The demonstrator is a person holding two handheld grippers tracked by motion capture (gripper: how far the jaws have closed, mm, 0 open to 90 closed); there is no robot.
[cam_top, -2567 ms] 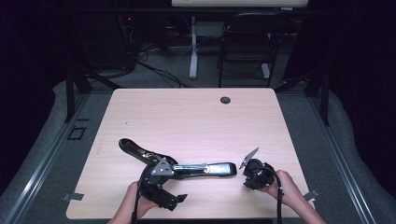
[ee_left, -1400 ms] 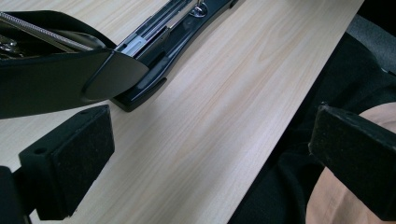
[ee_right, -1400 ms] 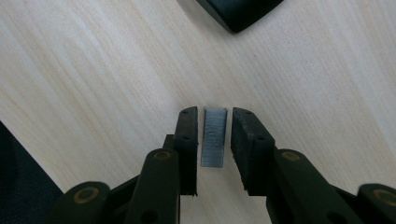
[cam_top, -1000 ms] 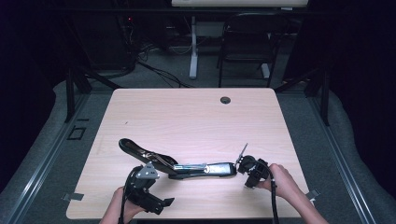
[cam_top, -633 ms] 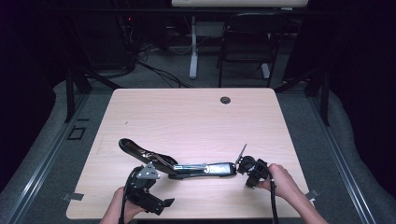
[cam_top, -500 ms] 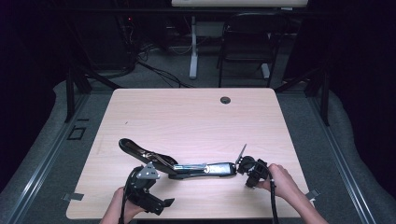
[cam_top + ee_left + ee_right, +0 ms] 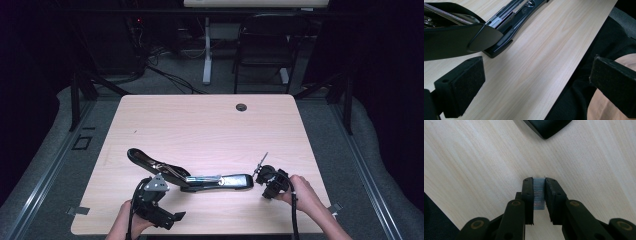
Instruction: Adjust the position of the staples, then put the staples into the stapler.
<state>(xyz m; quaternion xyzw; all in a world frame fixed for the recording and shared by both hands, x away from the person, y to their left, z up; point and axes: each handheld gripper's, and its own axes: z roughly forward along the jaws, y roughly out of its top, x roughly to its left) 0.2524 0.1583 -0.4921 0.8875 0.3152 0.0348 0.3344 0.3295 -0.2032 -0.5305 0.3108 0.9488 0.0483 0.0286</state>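
A black stapler (image 7: 212, 181) lies swung open on the wooden table (image 7: 200, 130). Its top arm (image 7: 150, 161) points back left and its staple channel (image 7: 506, 15) faces up. My right gripper (image 7: 539, 182) is shut on a short grey strip of staples (image 7: 539, 193). It is held just above the tabletop, a little short of the stapler's rounded end (image 7: 547, 126). In the high view the right gripper (image 7: 265, 177) sits just right of the stapler. My left gripper (image 7: 539, 82) stands wide open at the table's front edge, beside the stapler's hinge end (image 7: 496, 47), with nothing between its pads.
A round cable hole (image 7: 241, 107) sits near the table's far edge. A chair (image 7: 265, 45) and a desk leg (image 7: 206, 50) stand beyond the table. The person's dark-clothed lap (image 7: 584, 82) lies just past the front edge.
The left gripper has drawn back from the stapler's hinge to the table's front edge. The right gripper has edged slightly left toward the stapler. Over the last second nothing visibly moved.
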